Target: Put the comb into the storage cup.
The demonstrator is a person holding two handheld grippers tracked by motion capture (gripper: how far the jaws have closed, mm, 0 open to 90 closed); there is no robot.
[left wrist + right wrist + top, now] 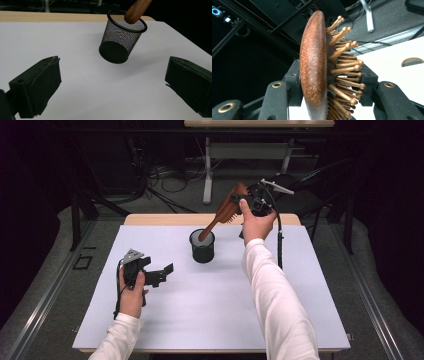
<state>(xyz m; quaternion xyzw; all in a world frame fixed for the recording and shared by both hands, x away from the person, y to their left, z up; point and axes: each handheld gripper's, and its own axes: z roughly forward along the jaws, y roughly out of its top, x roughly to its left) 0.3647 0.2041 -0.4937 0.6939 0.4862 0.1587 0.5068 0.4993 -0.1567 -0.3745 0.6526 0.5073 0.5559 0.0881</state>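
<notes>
A person sits at a white table [210,310] holding a gripper in each hand. The right gripper [245,200], raised above the far side of the table, has its jaws clamped on the head of a wooden hairbrush [226,211], one jaw on the smooth back and one on the bristle side. The brush slants down to the left, its handle end resting inside a black mesh cup [202,246] that stands near the table's middle, toward the far edge. The left gripper [162,271] hovers low at the near left, well apart from the cup, its jaws spread wide with nothing between them.
</notes>
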